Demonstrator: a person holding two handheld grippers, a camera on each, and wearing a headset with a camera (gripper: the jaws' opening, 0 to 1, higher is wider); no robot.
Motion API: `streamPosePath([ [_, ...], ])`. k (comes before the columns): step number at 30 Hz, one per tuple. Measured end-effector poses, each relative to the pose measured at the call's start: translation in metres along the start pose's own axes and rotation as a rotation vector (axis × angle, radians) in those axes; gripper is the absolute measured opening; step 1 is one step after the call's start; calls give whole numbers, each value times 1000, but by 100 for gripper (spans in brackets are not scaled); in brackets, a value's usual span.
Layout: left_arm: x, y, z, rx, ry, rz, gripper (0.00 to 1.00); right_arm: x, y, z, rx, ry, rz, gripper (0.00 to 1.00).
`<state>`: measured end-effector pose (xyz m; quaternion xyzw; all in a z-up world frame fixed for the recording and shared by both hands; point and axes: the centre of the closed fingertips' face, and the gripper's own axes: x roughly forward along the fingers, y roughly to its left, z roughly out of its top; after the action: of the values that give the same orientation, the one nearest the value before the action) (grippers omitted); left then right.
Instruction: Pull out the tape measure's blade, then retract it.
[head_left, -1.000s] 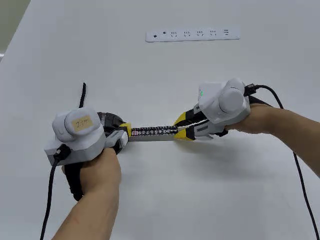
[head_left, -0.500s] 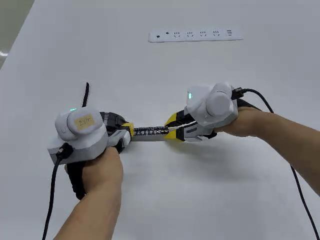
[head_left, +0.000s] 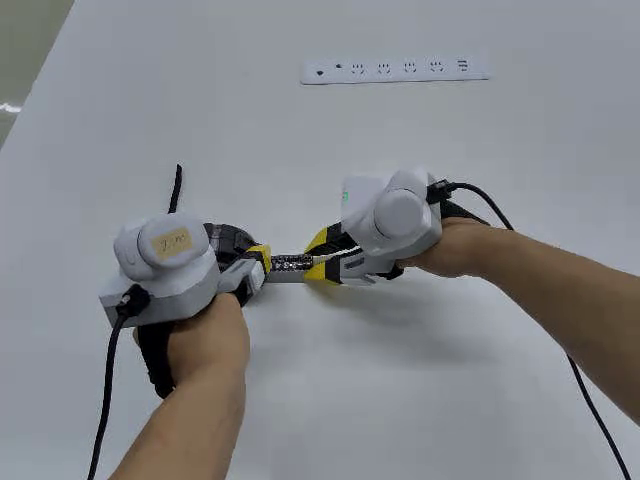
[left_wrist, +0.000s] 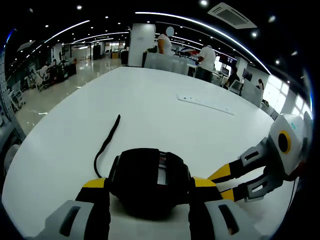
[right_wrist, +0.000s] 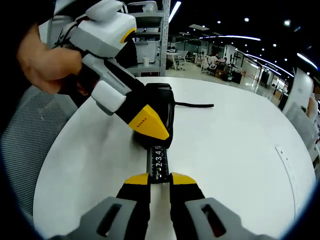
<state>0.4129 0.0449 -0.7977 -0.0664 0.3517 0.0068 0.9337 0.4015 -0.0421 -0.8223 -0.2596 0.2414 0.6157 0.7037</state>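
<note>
Head view, workbench from above: black tape measure (head_left: 225, 243) resting on the white table (head_left: 420, 150), pinned across its case by the left gripper (head_left: 244, 270). Held so, by the look of it, to anchor the case and let only the blade (head_left: 288, 264) travel. Short stretch of blade bridging the gap to the right gripper (head_left: 318, 262), near the case and facing it head-on, in line with the slot. Alignment probably chosen to keep the blade straight and free of kinks. Either early in the pull or late in the return; not decidable from a single instant.

Left gripper view: yellow-tipped fingers (left_wrist: 97, 184) set wide apart, one on each flank of the case, touching it on both sides. Firm clamp, with the case filling the space between the jaws. Thin black strap (left_wrist: 107, 140) trailing from the far side of the case across the table, slack.

Right gripper view: fingers (right_wrist: 137, 180) drawn almost together, pinching the free end of the blade between them. Printed numerals 2 to 5 legible just ahead of the tips. Blade lying low along the table, running straight from the jaws to the mouth of the case, with one yellow tip of the other gripper beside that mouth.

Far edge of the table, head view: white power strip (head_left: 395, 70), well apart from both hands, not involved.
</note>
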Motion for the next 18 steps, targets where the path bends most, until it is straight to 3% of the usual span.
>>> streamPosePath([
  [18, 1, 1, 0, -6, -1, -2, 60, 26, 2, 19, -4, -12, 1, 13],
])
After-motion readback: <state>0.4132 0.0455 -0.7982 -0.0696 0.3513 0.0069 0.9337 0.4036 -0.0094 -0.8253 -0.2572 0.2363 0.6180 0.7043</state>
